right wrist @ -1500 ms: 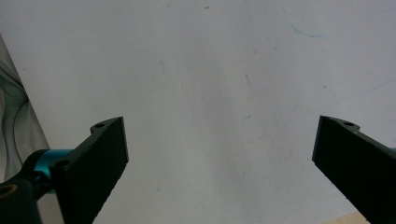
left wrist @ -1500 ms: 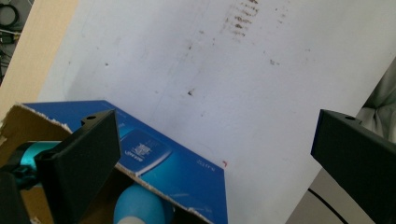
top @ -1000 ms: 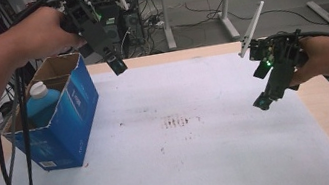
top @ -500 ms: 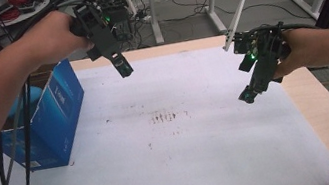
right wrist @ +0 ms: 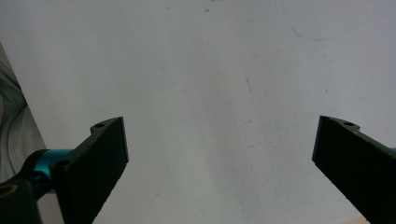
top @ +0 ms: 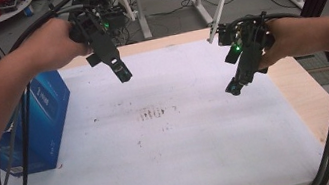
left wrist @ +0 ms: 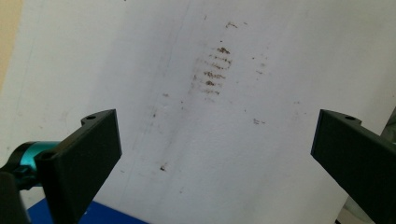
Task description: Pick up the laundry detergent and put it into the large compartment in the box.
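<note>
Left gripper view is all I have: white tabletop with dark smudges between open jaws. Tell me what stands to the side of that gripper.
Observer: A blue box stands at the left edge of the table, below the left forearm.
Operator: Report the right gripper.
Observer: The right gripper hangs above the table's right side, tilted down, with nothing in it; its own view shows the jaws wide apart over bare white surface.
Operator: Give me the left gripper's height.
Observer: In the high view the left gripper is held in the air near the far edge, pointing down toward the dark smudges, touching nothing.
</note>
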Demonstrator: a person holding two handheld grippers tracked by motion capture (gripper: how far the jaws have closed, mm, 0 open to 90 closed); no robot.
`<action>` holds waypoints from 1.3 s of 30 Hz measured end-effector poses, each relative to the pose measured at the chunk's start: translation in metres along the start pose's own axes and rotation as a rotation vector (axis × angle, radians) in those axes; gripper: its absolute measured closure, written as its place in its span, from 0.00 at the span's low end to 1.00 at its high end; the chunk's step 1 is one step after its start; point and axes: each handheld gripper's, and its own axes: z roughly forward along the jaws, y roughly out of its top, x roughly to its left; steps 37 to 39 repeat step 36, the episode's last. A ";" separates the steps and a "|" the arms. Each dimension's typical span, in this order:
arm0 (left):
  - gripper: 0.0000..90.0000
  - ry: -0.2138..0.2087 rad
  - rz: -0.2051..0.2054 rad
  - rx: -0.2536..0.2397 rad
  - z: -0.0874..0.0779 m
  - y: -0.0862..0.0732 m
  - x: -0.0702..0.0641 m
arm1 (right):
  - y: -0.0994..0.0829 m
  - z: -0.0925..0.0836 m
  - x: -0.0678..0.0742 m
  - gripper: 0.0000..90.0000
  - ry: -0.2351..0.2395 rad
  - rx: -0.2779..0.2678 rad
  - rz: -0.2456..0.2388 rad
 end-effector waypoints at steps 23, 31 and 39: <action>0.02 -0.038 0.011 0.013 0.026 0.002 -0.004 | -0.003 0.004 -0.002 0.03 0.008 0.003 0.011; 0.02 -0.041 0.009 0.013 0.027 0.001 -0.004 | -0.003 0.005 -0.002 0.03 0.012 -0.001 0.011; 0.02 -0.041 0.008 0.009 0.026 0.000 -0.004 | -0.003 0.005 -0.001 0.03 0.011 -0.001 0.014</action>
